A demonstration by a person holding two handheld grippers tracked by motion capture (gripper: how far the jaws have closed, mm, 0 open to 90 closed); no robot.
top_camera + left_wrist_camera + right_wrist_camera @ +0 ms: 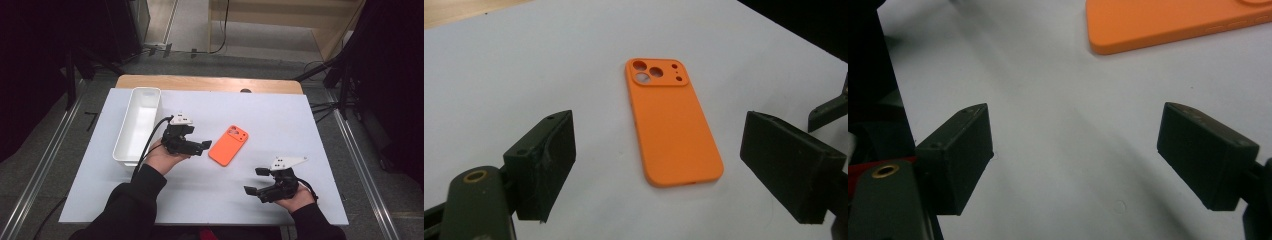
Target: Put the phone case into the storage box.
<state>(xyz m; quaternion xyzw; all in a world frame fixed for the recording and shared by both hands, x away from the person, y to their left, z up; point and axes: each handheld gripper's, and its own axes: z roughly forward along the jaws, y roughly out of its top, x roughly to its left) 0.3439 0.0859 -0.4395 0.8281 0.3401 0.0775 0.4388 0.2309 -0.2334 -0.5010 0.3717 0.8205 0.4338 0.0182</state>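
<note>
The orange case (pixel 229 145) lies flat at three o'clock of the left gripper (pixel 205 146), just beside it; both the left and right gripper (pixel 255 181) gape wide, empty.

In the right gripper view the orange phone case (pixel 1173 22) is cut off by the top and right edges, so just one end of it shows; the dark mass along the left edge of that view is too dim to identify. In the high view the near end of the white tray (pixel 137 125) is hidden behind the left hand-held gripper (pixel 202 146) and its cable; the small dark thing at the worktop's (pixel 280 115) far edge is too small to tell.
</note>
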